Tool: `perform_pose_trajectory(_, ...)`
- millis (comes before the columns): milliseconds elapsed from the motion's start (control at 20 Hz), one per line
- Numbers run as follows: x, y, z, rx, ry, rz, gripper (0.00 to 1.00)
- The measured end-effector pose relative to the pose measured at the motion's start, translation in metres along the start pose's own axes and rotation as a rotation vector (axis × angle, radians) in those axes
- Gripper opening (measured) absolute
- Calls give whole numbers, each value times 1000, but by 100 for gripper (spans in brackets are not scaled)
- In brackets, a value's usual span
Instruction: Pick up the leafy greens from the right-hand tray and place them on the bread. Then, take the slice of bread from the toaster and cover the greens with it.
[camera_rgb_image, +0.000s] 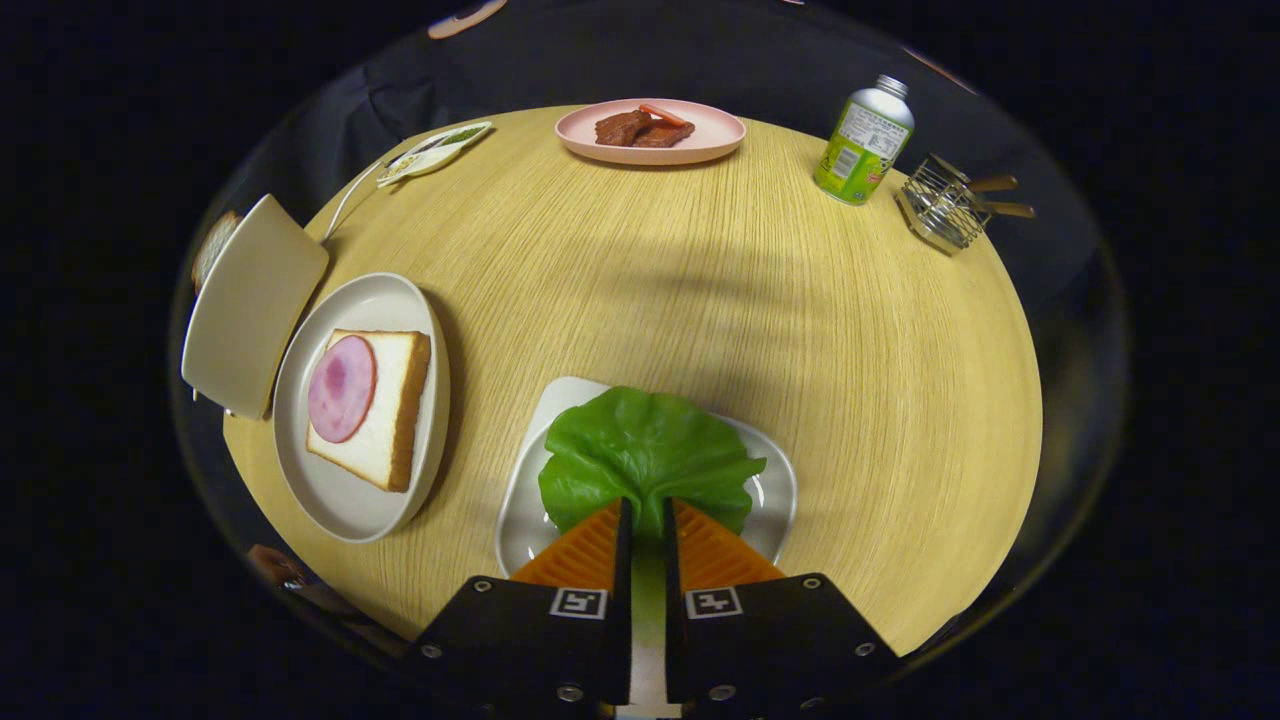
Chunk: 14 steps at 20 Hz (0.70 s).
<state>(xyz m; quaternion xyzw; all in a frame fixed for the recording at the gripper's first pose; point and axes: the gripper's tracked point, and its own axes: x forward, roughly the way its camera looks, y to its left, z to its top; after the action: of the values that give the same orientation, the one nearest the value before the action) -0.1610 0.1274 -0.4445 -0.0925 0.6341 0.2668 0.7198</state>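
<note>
Both fingers (690, 545) clamping leafy greens (645, 450), bottle (864, 140) label unreadable

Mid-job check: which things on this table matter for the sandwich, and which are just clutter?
Job:
gripper, shut on the leafy greens
small tray under the greens
bread with ham on its plate
toaster beside that plate

Clutter:
pink plate of meat
bottle
wire rack
packet

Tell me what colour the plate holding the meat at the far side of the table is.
Pink plate, clearest in the gripper view, far beyond the fingers.
</note>
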Motion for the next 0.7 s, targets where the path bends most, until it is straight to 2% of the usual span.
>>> perform_pose_trajectory(50,-1,0,-1,22,3,-4,7)
perform_pose_trajectory(150,-7,6,0,96,5,26,3)
perform_pose_trajectory(450,-51,26,16,227,-78,99,2)
perform_pose_trajectory(700,-84,53,37,223,-137,145,2)
